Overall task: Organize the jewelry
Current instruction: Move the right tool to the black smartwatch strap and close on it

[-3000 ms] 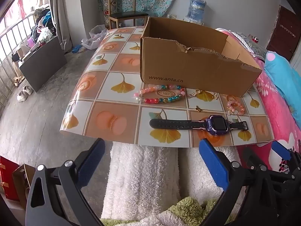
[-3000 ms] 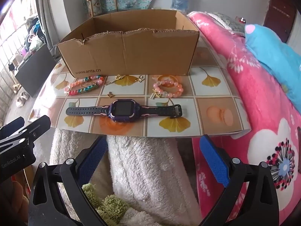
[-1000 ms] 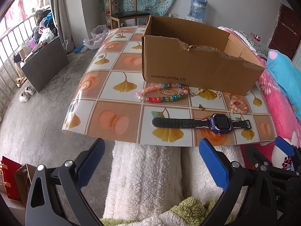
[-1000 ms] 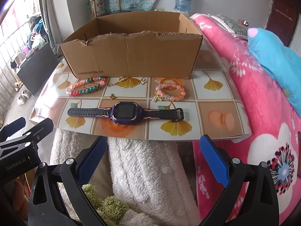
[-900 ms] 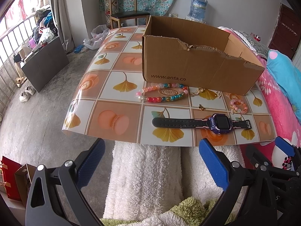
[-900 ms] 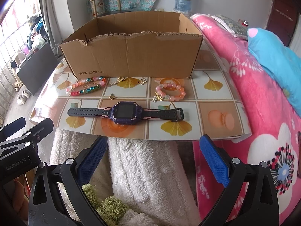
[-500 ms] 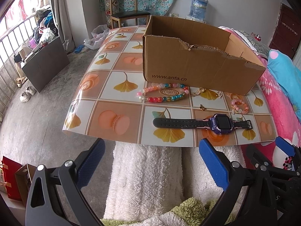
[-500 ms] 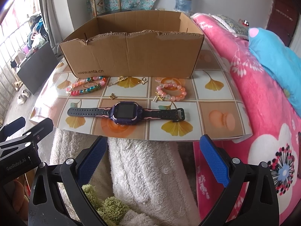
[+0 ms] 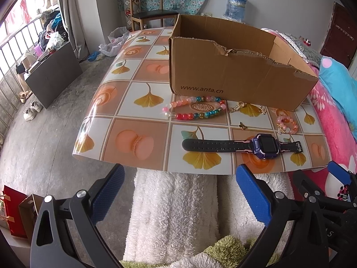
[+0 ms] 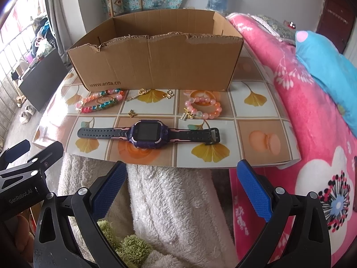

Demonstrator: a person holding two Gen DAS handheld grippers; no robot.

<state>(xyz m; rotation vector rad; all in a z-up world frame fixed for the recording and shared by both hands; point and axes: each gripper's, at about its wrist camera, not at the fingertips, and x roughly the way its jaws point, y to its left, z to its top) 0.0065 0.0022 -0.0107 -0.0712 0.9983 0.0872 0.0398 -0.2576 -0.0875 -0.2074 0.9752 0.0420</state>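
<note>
An open cardboard box [image 9: 234, 76] [image 10: 156, 67] stands on a tiled mat [image 9: 138, 138] [image 10: 263, 138]. In front of it lie a multicoloured bead bracelet [image 9: 194, 108] [image 10: 100, 101], a pink bead bracelet [image 9: 287, 125] [image 10: 204, 108], small gold charms [image 9: 238, 107] [image 10: 138, 95] and a purple watch with black straps [image 9: 265, 146] [image 10: 148, 134]. My left gripper [image 9: 178, 189] is open and empty, short of the mat's near edge. My right gripper [image 10: 181, 185] is open and empty, just below the watch.
A white fluffy blanket [image 9: 174, 212] [image 10: 178, 212] lies under the mat's near edge. A pink floral blanket [image 10: 316, 111] and a blue pillow [image 10: 328, 60] are on the right. A chair [image 9: 147, 15] and a water jug [image 9: 237, 6] stand behind the box.
Both grippers have drifted slightly closer to the mat. Nothing on the mat has moved.
</note>
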